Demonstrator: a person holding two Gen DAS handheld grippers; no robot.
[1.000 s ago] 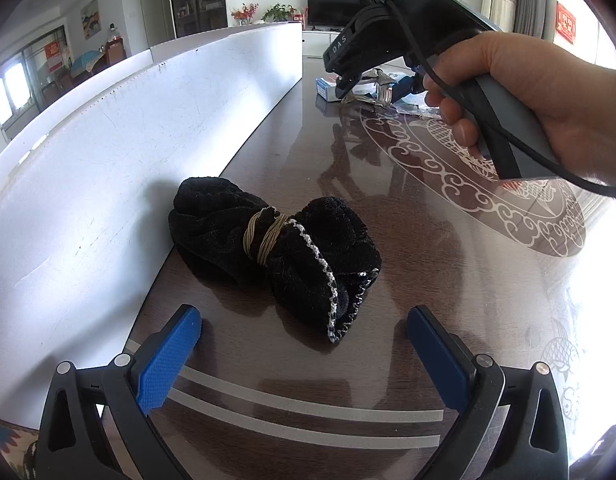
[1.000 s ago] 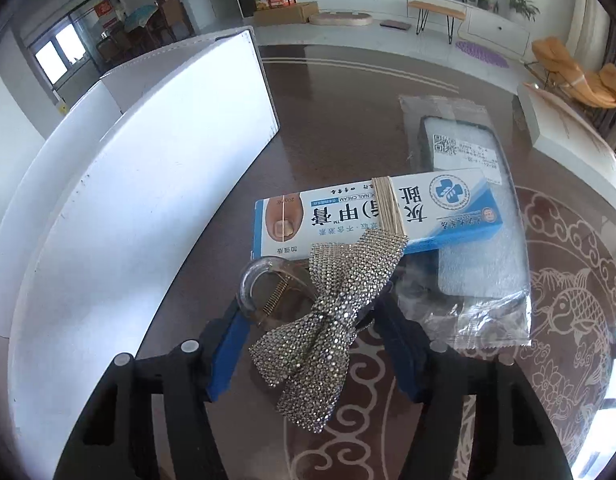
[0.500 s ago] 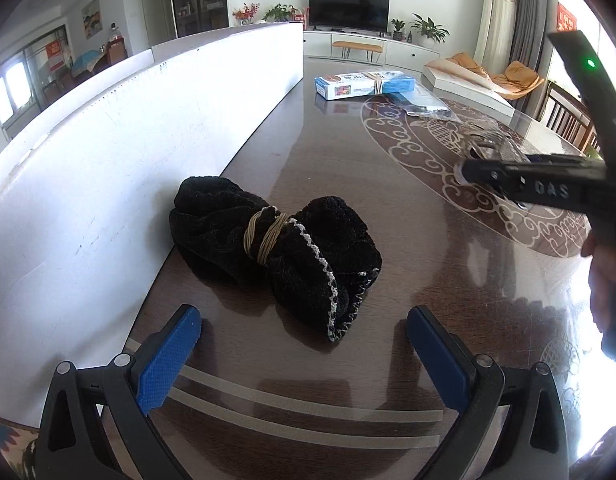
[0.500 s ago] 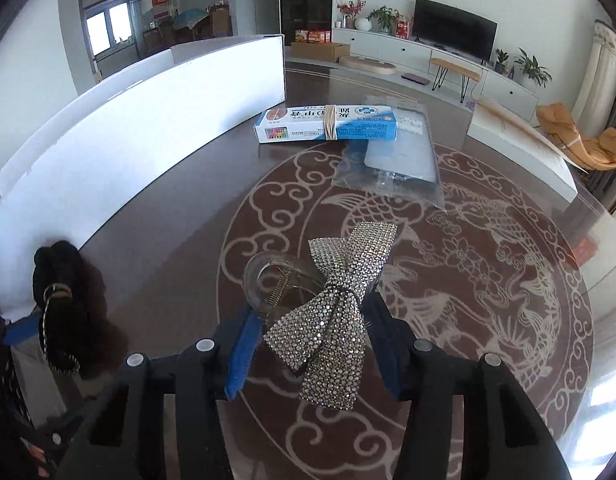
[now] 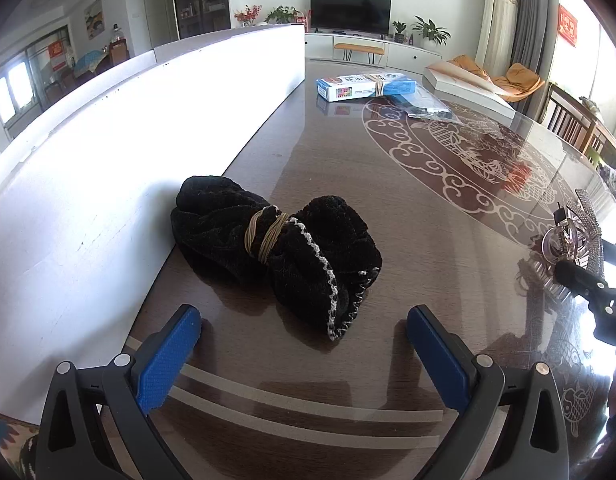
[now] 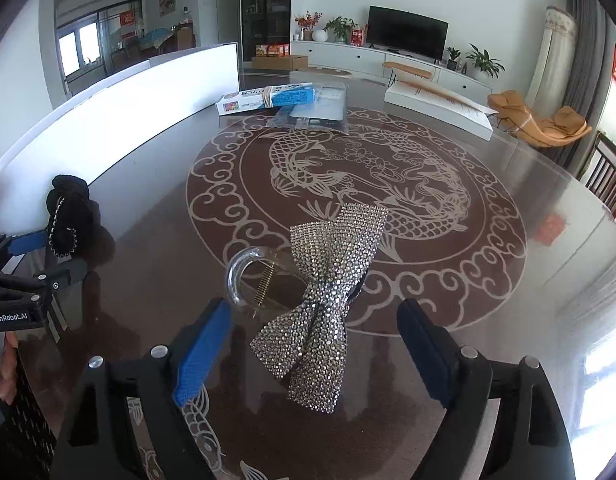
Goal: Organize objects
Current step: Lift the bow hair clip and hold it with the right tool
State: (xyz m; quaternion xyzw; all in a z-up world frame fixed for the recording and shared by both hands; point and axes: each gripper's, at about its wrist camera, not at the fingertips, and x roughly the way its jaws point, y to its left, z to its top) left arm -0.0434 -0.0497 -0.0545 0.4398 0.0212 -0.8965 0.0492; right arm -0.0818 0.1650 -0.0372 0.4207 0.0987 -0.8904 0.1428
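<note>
Dark glossy table [image 6: 148,216] patterned with pale fish and clouds; white upright board [image 5: 108,152] along ten o'clock; blue carton [image 6: 268,98] at twelve. Black cloth bundle [image 5: 276,248] tied with tan bands, ahead of left gripper [image 5: 304,344], fingers spread wide, empty. Rhinestone bow hair clip [image 6: 323,300] lying between right gripper [image 6: 311,340] fingers, parted, not touching.

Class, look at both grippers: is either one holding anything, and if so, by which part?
Nothing is held. The left gripper is open before the black cloth bundle; the right gripper is open around the sparkly bow hair clip.
</note>
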